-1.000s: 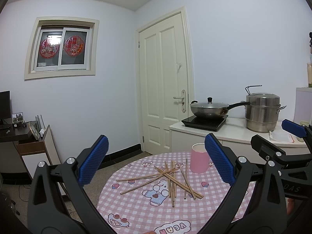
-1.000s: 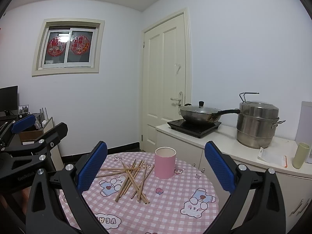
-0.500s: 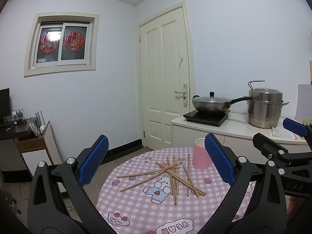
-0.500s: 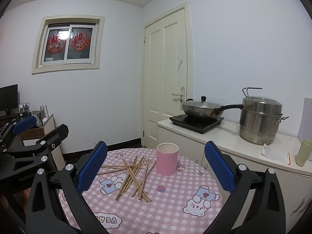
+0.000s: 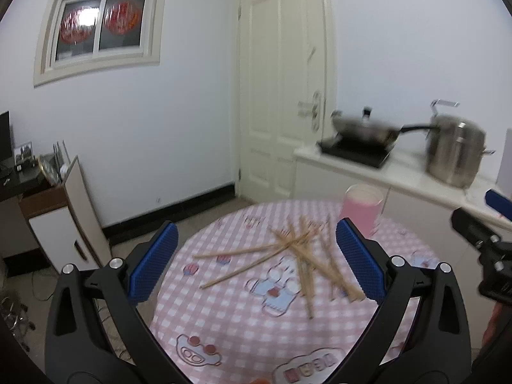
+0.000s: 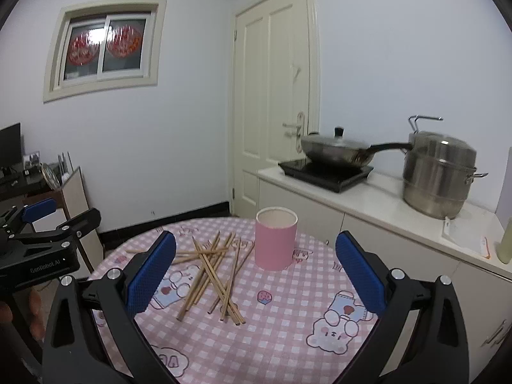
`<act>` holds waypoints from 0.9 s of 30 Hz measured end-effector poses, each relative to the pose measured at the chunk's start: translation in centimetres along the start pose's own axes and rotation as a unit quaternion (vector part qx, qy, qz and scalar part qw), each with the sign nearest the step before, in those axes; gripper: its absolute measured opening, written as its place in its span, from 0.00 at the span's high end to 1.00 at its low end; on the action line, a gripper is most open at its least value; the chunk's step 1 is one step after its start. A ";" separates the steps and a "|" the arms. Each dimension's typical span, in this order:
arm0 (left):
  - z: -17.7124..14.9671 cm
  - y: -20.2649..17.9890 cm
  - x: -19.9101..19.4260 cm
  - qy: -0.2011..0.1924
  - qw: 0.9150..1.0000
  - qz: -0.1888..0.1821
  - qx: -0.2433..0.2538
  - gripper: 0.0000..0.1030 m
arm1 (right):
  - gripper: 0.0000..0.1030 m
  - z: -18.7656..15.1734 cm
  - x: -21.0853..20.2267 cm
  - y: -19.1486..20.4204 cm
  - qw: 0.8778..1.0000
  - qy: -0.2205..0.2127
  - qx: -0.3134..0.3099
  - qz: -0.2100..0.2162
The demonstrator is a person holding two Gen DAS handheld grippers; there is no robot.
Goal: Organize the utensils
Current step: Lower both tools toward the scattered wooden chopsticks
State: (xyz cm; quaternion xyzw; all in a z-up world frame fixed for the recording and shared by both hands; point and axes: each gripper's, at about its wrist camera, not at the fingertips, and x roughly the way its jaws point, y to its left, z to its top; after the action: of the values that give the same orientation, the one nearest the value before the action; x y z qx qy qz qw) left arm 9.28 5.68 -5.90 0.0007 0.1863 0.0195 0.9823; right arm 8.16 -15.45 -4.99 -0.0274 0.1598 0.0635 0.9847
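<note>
Several wooden chopsticks (image 5: 300, 256) (image 6: 212, 268) lie crossed in a loose pile on the round table with the pink checked cloth (image 5: 243, 326) (image 6: 281, 326). A pink cylindrical holder (image 5: 363, 206) (image 6: 276, 238) stands upright just behind and right of the pile, and its mouth looks empty. My left gripper (image 5: 254, 260) hangs open above the near side of the table, the pile showing between its blue pads. My right gripper (image 6: 256, 272) is open too, framing pile and holder. Neither holds anything.
A white counter (image 6: 384, 201) behind the table on the right carries an induction hob with a lidded wok (image 6: 336, 153) and a steel steamer pot (image 6: 438, 172). A closed door (image 6: 275, 102) is beyond. A low cabinet (image 5: 67, 211) stands left.
Both grippers have tilted down and come closer to the table, so pile and holder sit lower and larger in view. The left view is motion-blurred. Chopsticks and holder have not moved.
</note>
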 end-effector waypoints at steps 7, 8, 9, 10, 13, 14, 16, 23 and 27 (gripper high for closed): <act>-1.4 1.1 6.0 0.074 0.997 -0.016 0.023 0.06 | 0.07 -1.3 6.1 0.1 0.998 0.064 -0.009 0.018; -1.5 1.2 6.8 0.083 0.996 -0.022 0.027 0.06 | 0.07 -1.4 6.8 0.2 0.997 0.071 -0.010 0.020; -1.7 1.2 7.8 0.092 0.995 -0.026 0.032 0.06 | 0.08 -1.6 7.9 0.3 0.996 0.084 -0.012 0.024; -1.6 1.2 8.4 0.097 0.994 -0.031 0.036 0.07 | 0.10 -1.8 8.9 0.1 0.995 0.093 -0.013 0.030; -1.8 1.0 11.4 0.124 0.989 -0.061 0.053 0.20 | 0.28 -2.4 11.5 0.2 0.991 0.126 -0.011 0.046; -2.0 0.8 12.7 0.135 0.986 -0.078 0.058 0.21 | 0.30 -2.7 12.3 0.3 0.990 0.134 -0.011 0.049; -2.1 0.2 14.8 0.151 0.982 -0.091 0.075 0.27 | 0.36 -3.2 13.9 0.5 0.987 0.151 -0.012 0.052; -2.7 -3.3 20.3 0.180 0.960 -0.141 0.162 0.34 | 0.49 -4.0 18.6 0.7 0.979 0.195 -0.024 0.062; -3.2 -4.4 23.2 0.200 0.949 -0.153 0.189 0.40 | 0.49 -4.2 20.2 0.6 0.976 0.205 -0.027 0.063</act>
State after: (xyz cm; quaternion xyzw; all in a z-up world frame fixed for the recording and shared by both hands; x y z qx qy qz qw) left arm 29.84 2.21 -17.39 0.1536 0.3773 -0.1666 0.8980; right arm 25.80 -12.84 -15.46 -0.0562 0.3576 0.1225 0.9241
